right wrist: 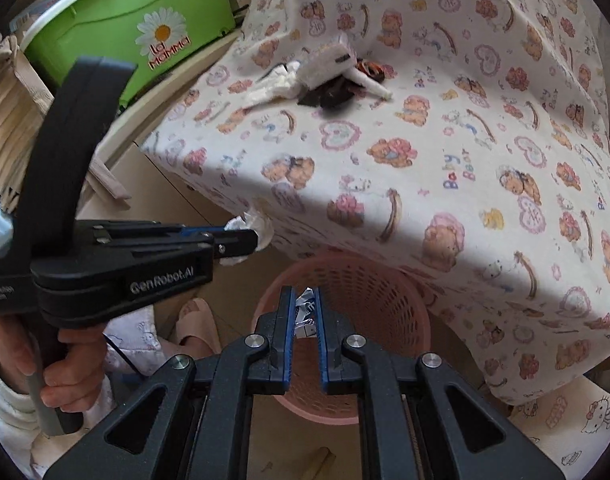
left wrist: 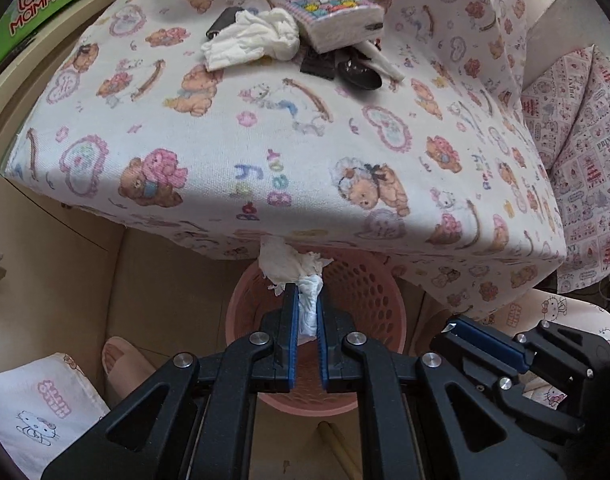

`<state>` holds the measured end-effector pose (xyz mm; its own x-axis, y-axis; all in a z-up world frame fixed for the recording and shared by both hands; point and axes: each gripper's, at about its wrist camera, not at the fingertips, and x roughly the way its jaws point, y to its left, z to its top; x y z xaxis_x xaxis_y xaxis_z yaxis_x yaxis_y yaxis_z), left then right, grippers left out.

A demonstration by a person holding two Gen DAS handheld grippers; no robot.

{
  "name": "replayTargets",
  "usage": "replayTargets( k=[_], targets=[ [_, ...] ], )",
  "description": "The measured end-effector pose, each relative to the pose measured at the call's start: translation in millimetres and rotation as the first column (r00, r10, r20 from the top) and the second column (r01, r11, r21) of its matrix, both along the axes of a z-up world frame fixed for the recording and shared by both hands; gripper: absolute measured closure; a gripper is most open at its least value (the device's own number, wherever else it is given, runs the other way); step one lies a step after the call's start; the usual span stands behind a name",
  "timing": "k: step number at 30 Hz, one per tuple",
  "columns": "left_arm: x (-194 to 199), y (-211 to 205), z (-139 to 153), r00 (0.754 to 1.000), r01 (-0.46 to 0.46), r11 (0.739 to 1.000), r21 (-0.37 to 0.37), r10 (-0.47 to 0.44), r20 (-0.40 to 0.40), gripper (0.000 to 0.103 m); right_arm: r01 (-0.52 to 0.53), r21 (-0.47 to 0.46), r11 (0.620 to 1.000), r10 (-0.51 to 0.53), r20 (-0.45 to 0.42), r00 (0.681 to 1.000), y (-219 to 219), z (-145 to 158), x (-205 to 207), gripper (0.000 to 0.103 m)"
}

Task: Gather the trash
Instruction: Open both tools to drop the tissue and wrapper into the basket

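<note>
White tissue (left wrist: 301,280) clamped between jaws

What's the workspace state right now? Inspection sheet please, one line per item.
Surface: table under teddy-bear cloth.
Job's things: pink basket on the floor below the table edge; crumpled tissue on the table.
Clutter: tissue pack, dark wrappers, black spoon.
Grippers: left gripper shut on white tissue; right gripper shut on a printed wrapper.
Cables: nothing seen.
Surroundings: green box, slipper.
</note>
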<state>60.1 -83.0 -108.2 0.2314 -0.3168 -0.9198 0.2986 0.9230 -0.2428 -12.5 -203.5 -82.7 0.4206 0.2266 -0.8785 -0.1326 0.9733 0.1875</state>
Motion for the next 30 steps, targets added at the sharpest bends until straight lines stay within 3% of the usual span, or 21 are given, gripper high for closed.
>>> replayTargets(
  k=[4,9,13,17,26,27,29,30],
  targets=[
    [0,-7,-24,0.999,0.004,0.998,0.063,-0.002,-0.032,0.096,0.007,-0.051,0.999,-0.01,-0.051,0.999,0,-24,1,0.092],
    [1,-10,-61,0.995,-0.005,0.992,0.126,0.018,-0.099,0.096,0.026,-0.027,0.999,-0.03,-0.138,0.99,-7,-53,7,0.092],
    [-2,-7,-77,0.989,-0.004,0.994,0.113,0.021,-0.146,0.096,0.013,-0.091,0.996,-0.027,-0.153,0.988,-1,-69,11,0.092],
    [-4,-8,-89,0.987,0.01,0.987,0.162,0.016,-0.158,0.095,0.012,-0.097,0.995,-0.03,-0.186,0.982,0,-86,12,0.092],
    [1,-5,-120,0.968,0.002,0.985,0.173,0.042,-0.246,0.093,0.008,-0.138,0.99,-0.043,-0.253,0.967,1,-118,18,0.092],
    [1,-4,-120,0.968,-0.003,0.985,0.171,0.045,-0.245,0.091,0.0,-0.139,0.99,-0.036,-0.256,0.966,4,-121,19,0.092],
    [3,-3,-122,0.965,-0.006,0.986,0.168,0.049,-0.257,0.077,-0.006,-0.137,0.991,-0.03,-0.259,0.965,5,-123,19,0.091],
    [4,-2,-122,0.964,-0.012,0.985,0.173,0.058,-0.26,0.064,-0.004,-0.135,0.991,-0.031,-0.261,0.965,5,-124,19,0.088]
  ],
)
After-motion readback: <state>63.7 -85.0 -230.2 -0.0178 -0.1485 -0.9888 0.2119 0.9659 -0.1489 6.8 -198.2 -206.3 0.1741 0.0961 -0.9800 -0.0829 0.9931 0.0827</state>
